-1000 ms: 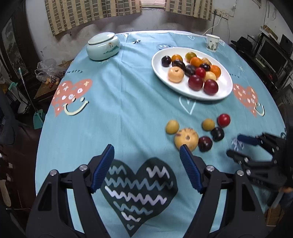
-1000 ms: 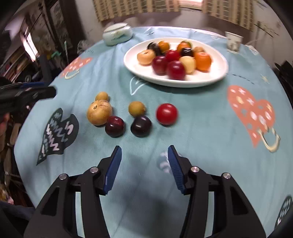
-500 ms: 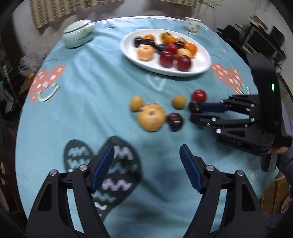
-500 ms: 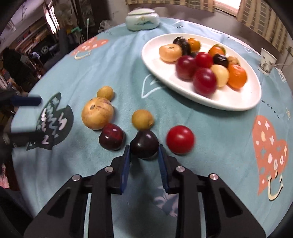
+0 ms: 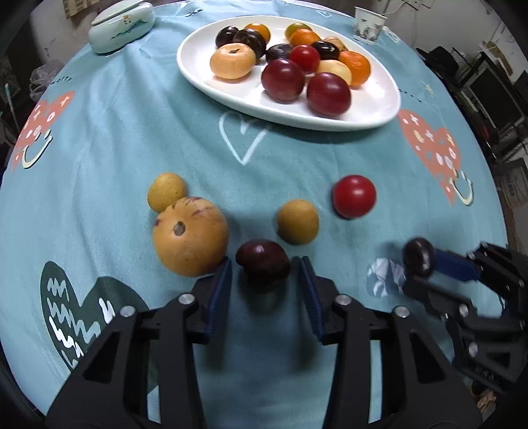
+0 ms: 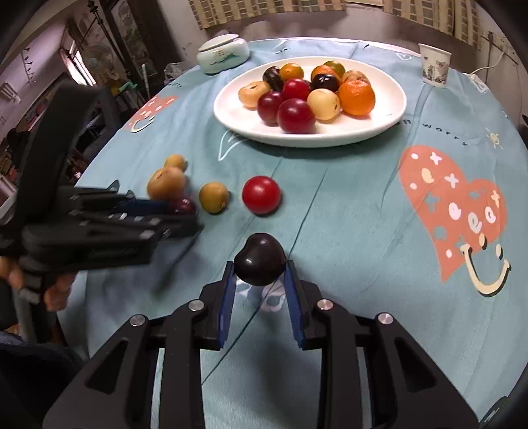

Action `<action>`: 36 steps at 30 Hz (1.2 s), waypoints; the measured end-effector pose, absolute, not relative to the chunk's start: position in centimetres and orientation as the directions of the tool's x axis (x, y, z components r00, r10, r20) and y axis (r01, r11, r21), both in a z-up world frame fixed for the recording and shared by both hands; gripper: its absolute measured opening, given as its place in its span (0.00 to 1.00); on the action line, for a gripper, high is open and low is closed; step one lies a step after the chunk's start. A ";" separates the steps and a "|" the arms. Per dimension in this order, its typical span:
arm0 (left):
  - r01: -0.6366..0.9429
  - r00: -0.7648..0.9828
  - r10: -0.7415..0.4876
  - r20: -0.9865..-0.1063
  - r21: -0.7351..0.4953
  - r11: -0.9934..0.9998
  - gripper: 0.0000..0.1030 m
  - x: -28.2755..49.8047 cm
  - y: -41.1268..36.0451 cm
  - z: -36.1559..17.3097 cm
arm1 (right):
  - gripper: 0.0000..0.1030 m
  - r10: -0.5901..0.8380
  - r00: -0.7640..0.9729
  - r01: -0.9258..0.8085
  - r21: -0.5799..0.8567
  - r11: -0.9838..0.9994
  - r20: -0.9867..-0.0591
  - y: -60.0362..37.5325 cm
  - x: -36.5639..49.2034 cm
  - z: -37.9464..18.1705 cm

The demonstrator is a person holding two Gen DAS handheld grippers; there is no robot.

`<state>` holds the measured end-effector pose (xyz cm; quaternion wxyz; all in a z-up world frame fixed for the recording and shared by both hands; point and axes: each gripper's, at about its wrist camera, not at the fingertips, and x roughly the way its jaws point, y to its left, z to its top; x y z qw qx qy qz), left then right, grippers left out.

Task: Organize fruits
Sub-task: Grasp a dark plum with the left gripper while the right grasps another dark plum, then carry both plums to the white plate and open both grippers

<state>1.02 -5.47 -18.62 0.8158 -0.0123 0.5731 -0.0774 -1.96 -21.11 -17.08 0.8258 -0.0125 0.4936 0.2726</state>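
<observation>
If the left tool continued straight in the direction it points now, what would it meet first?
Probably the dark plum, already between the closing fingers of the left tool, with small gaps at each side. Straight beyond it is the tablecloth; depth is uncertain.

checked curtains (image 6: pixel 297 11), grey wall (image 6: pixel 379 29), cluttered shelves (image 6: pixel 29 109)

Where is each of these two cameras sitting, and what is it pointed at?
Left wrist: on the left tool, looking down at a dark plum between its closing jaws; own black arms show.
Right wrist: on the right tool, gripping another dark plum; a hand shows.
Shared: white plate, red fruit.
</observation>
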 end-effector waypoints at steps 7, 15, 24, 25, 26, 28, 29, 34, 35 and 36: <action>0.150 0.349 -0.140 -0.926 -0.092 0.984 0.31 -0.2 -5.8 -16.8 | 0.29 0.474 0.350 -0.484 0.277 0.830 -0.808 -21.2 -2.2 -16.8; 0.261 0.462 -0.063 -0.885 0.068 0.963 0.31 -2.4 -8.1 -13.1 | 0.29 0.526 0.341 -0.477 0.339 0.811 -0.779 -19.6 -4.5 -16.0; 0.340 0.504 -0.118 -0.856 0.070 0.938 0.31 -2.2 -8.3 -10.4 | 0.29 0.509 0.399 -0.419 0.342 0.841 -0.763 -19.3 -6.5 -14.5; 0.345 0.509 -0.121 -0.852 0.073 0.936 0.31 -2.1 -8.3 -10.1 | 0.29 0.505 0.408 -0.412 0.340 0.845 -0.761 -19.3 -6.4 -14.3; 0.351 0.511 -0.126 -0.850 0.073 0.933 0.31 -1.9 -8.3 -9.9 | 0.29 0.503 0.415 -0.406 0.340 0.848 -0.758 -19.4 -6.4 -14.2; 0.361 0.515 -0.131 -0.847 0.076 0.930 0.31 -1.5 -8.3 -9.6 | 0.29 0.499 0.427 -0.396 0.340 0.853 -0.754 -19.5 -6.0 -13.9; 0.364 0.520 -0.134 -0.844 0.077 0.928 0.31 -1.2 -8.3 -9.4 | 0.29 0.497 0.432 -0.393 0.338 0.855 -0.753 -19.5 -5.8 -13.7; 0.365 0.553 -0.158 -0.818 0.067 0.929 0.31 1.5 -7.4 -7.9 | 0.29 0.481 0.464 -0.391 0.315 0.865 -0.744 -19.7 -3.8 -12.2; 0.354 0.563 -0.157 -0.812 0.064 0.933 0.31 2.3 -7.1 -7.6 | 0.29 0.477 0.479 -0.391 0.307 0.868 -0.737 -19.8 -3.1 -11.6; 0.345 0.569 -0.159 -0.807 0.058 0.937 0.31 3.2 -6.7 -7.3 | 0.29 0.474 0.493 -0.391 0.300 0.870 -0.730 -19.9 -2.4 -11.0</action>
